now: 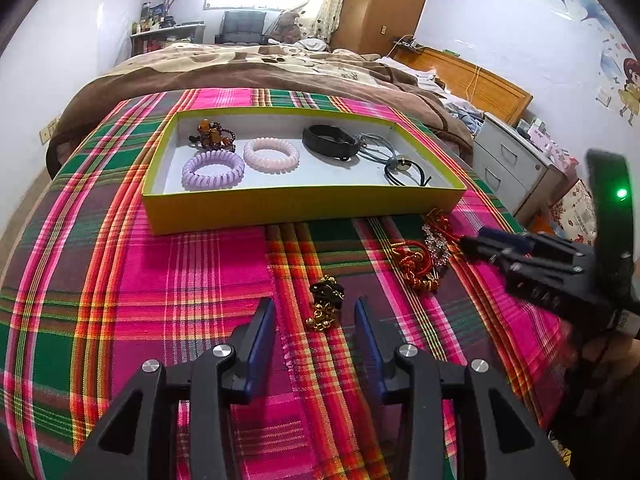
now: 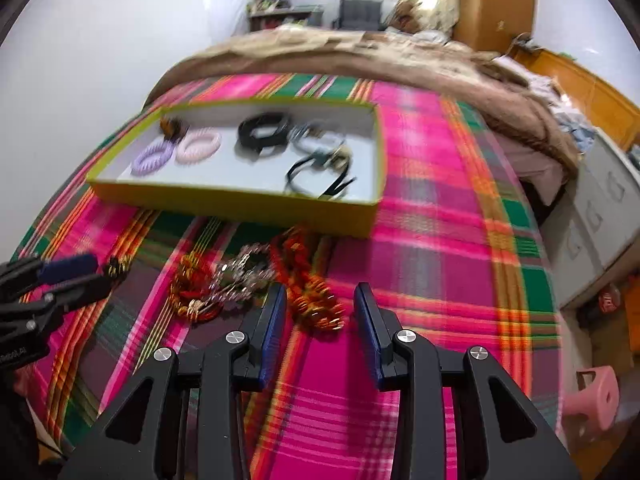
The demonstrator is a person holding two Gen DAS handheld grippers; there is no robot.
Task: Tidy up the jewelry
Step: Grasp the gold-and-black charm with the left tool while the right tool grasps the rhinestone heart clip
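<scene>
Hovering with jaws spread and empty, the left hand-held gripper (image 1: 316, 312) frames a limp, light beaded bracelet (image 1: 326, 302), likely best pinched mid-bunch.

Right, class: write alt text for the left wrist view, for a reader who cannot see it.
The left gripper hangs with jaws open around a black and gold bracelet on a plaid cloth. Behind it, a yellow tray holds two spiral hair ties, a black band and cords. The right gripper reaches toward red and gold jewelry.
</scene>
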